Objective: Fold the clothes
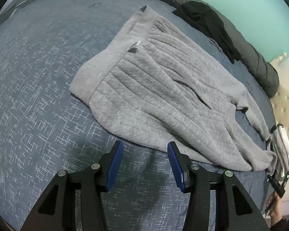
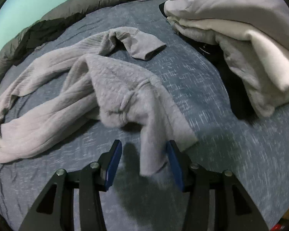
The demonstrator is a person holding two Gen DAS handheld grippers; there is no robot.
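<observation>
My left gripper [image 1: 145, 150] hangs low over the blue bedspread [image 1: 38, 96], fingers spread wide and holding nothing — the grey quilted sweater [image 1: 154, 88] lies flat just ahead. My right gripper [image 2: 143, 150] is also spread; a sweater corner [image 2: 154, 154] droops between its pads, unclamped. Folded pile [image 2: 240, 28] sits to the right.

bare blue bedspread [image 1: 38, 100] lies open ahead and to the left of the left gripper [image 1: 145, 165]; the grey sweater [image 1: 163, 88] fills the room to its right; a stack of folded clothes [image 2: 240, 38] blocks the right gripper's [image 2: 144, 165] far right; a dark duvet [image 2: 48, 25] walls the bed's far edge.
</observation>
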